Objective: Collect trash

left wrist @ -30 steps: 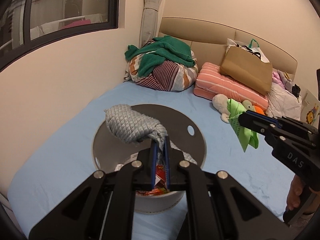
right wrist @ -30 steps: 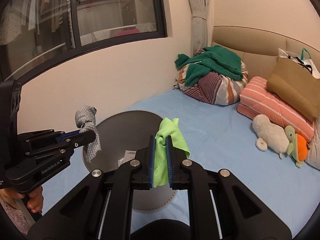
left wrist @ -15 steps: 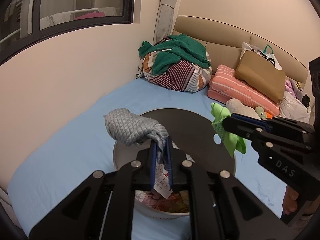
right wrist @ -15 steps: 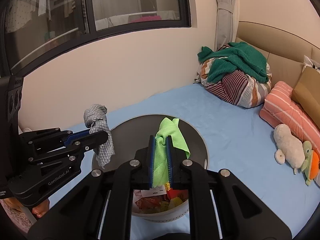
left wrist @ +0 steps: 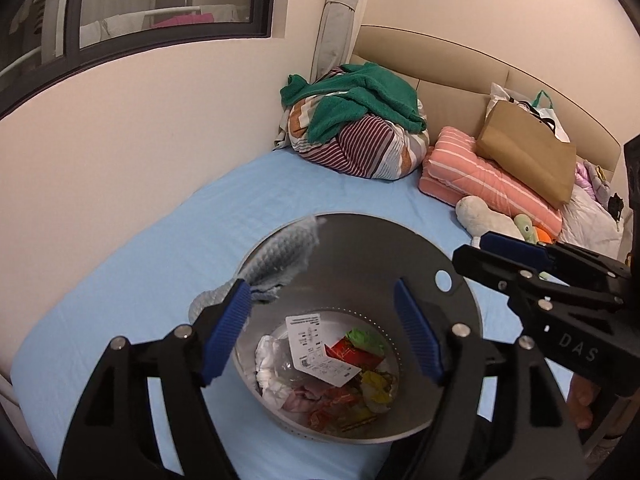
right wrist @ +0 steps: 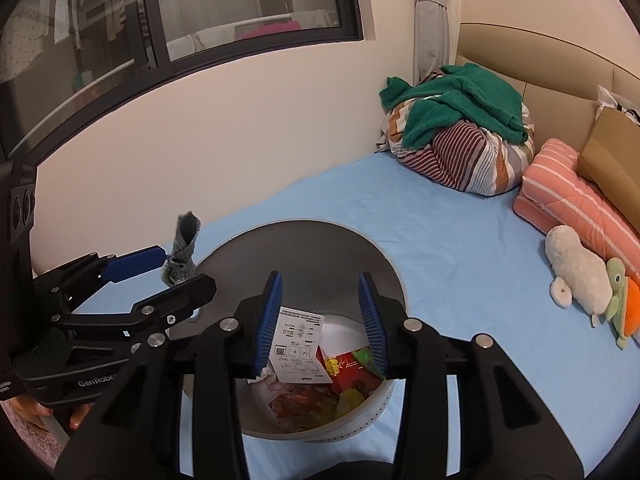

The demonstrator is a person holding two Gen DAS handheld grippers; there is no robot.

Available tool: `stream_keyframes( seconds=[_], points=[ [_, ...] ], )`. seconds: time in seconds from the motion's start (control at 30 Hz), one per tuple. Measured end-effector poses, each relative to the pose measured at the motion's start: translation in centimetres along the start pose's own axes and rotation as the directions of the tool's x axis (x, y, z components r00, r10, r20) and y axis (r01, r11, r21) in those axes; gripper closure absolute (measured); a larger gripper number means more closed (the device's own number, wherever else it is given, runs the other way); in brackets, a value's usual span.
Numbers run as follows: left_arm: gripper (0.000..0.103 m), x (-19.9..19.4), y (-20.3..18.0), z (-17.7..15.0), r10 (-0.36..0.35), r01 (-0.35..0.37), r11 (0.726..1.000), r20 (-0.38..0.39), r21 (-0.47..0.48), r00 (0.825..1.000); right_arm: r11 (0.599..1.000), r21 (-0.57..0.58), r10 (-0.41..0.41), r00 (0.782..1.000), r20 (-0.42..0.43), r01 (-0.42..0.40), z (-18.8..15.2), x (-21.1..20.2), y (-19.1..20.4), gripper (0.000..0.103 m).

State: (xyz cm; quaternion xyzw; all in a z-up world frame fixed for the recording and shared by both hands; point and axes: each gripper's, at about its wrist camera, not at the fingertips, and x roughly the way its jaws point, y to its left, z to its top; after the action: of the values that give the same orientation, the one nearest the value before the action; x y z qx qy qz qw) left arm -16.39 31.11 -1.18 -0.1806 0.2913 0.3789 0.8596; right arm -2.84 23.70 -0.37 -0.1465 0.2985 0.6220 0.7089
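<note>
Both grippers hover over the bin [left wrist: 460, 280] with jaws spread, positioned to drop trash inside. Left gripper [left wrist: 322, 328] holds nothing firmly; the grey cloth [left wrist: 280, 258] drapes against its left finger. Right gripper [right wrist: 320, 320] is empty above the wrappers [right wrist: 344, 376].

A bed [left wrist: 168, 248] with a light blue sheet fills the scene. A round grey trash bin [left wrist: 360, 240] holding wrappers and paper stands on it near the front. At the headboard end lie a striped bundle [left wrist: 360, 152] topped by a green towel [left wrist: 360, 96], a folded pink blanket [left wrist: 480, 176], and plush toys [right wrist: 576, 276].
</note>
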Motion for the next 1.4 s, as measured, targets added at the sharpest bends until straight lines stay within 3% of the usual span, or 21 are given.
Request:
stream_keyframes(
  seconds=[0.2, 0.43, 0.77, 1.03, 1.23, 1.4],
  points=[
    [0.025, -0.5, -1.2, 0.0, -0.009, 0.009, 1.0, 0.007, 0.021, 1.0, 0.999, 0.029, -0.042, 0.999, 0.012, 0.042, -1.0, -1.6, -0.7, 0.048],
    [0.024, -1.2, -3.6, -0.5, -0.049, 0.048, 0.997, 0.005, 0.065, 0.999, 0.99, 0.082, -0.121, 0.992, 0.03, 0.118, -3.0, -4.6, -2.8, 0.044],
    [0.024, -2.1, -10.8, -2.7, -0.168, 0.172, 0.966, -0.039, 0.195, 0.985, 0.921, 0.247, -0.32, 0.946, 0.044, 0.3, -8.6, -12.3, -8.8, 0.034],
    [0.023, -3.9, -18.2, -4.9, -0.283, 0.294, 0.904, -0.081, 0.311, 0.956, 0.81, 0.354, -0.502, 0.865, 0.008, 0.467, -14.4, -20.2, -12.3, 0.03],
    [0.023, -5.3, -23.8, -6.9, -0.358, 0.376, 0.843, -0.119, 0.384, 0.926, 0.671, 0.408, -0.653, 0.754, -0.069, 0.619, -19.4, -26.5, -13.3, 0.025],
    [0.022, -6.8, -27.8, -8.3, -0.409, 0.431, 0.788, -0.148, 0.439, 0.9, 0.582, 0.479, -0.691, 0.71, -0.134, 0.657, -23.5, -30.8, -14.5, 0.023]
  ],
)
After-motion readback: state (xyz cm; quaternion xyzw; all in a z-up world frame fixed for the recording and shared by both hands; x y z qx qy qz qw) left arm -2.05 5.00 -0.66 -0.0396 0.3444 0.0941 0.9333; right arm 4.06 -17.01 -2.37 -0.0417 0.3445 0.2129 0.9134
